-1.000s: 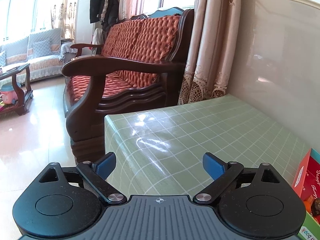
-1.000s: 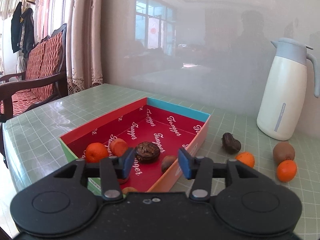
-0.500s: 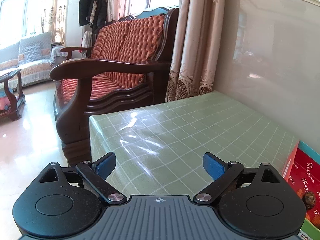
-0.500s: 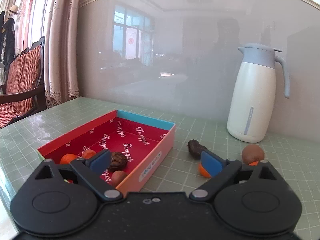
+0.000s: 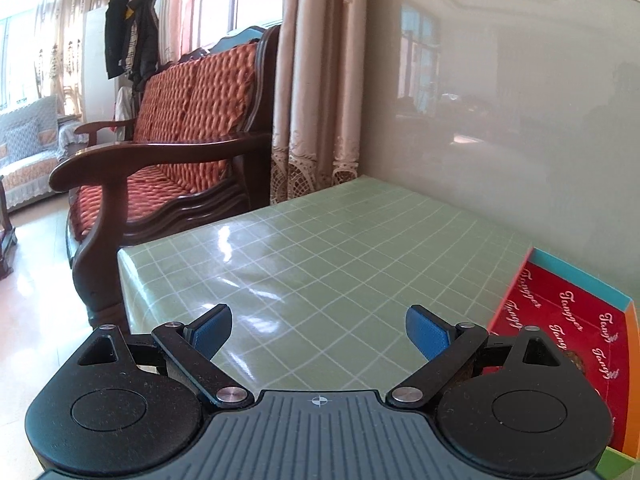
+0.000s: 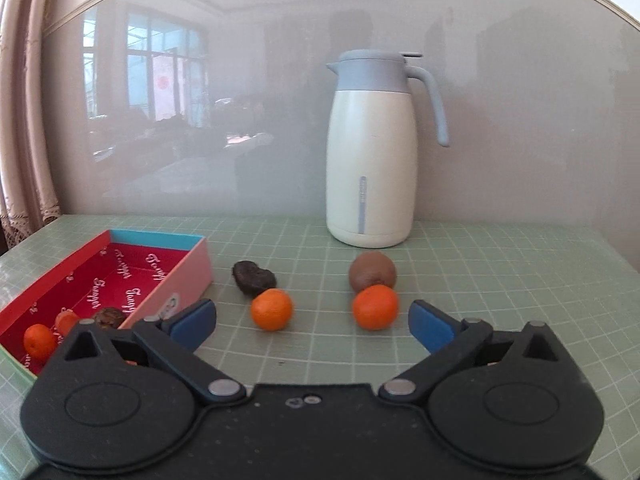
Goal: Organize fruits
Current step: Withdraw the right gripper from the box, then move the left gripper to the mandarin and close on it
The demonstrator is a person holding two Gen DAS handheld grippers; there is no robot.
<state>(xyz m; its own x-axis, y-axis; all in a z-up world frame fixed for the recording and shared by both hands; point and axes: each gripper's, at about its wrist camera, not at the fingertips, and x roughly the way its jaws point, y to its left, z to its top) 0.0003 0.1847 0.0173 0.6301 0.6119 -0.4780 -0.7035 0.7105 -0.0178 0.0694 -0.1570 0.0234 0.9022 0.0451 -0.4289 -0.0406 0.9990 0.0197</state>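
Your right gripper (image 6: 312, 322) hangs over the green checked table (image 6: 500, 280) with its blue pads spread wide and nothing between them; its jaws have just been opening. Just beyond the gap lie two oranges: the left orange (image 6: 271, 309) and the right orange (image 6: 375, 306), well apart from each other. Behind the left orange, touching or nearly touching it, sits a dark wrinkled fruit (image 6: 253, 277); what kind it is cannot be made out. Behind the right orange a brown kiwi (image 6: 372, 271) is partly covered by it. Farther back a white jug (image 6: 371, 152) with a grey-blue lid stands upright by the glossy wall.

To your left is the box (image 6: 168, 280), red inside with a pink outer side and a blue far edge. Its near end is hidden behind the gripper body. Inside you can see two small oranges (image 6: 39, 341) and a dark round fruit (image 6: 109, 317), all partly cut off by the gripper.

Your left gripper (image 5: 319, 332) is also released, pads wide apart over bare tablecloth, holding nothing. At its right edge only a corner of the box (image 5: 576, 308) shows, with one dark fruit (image 5: 573, 360) mostly hidden behind the gripper's arm. Past the table's left end stand a wooden sofa (image 5: 180, 128) with orange cushions and a curtain (image 5: 316, 80).
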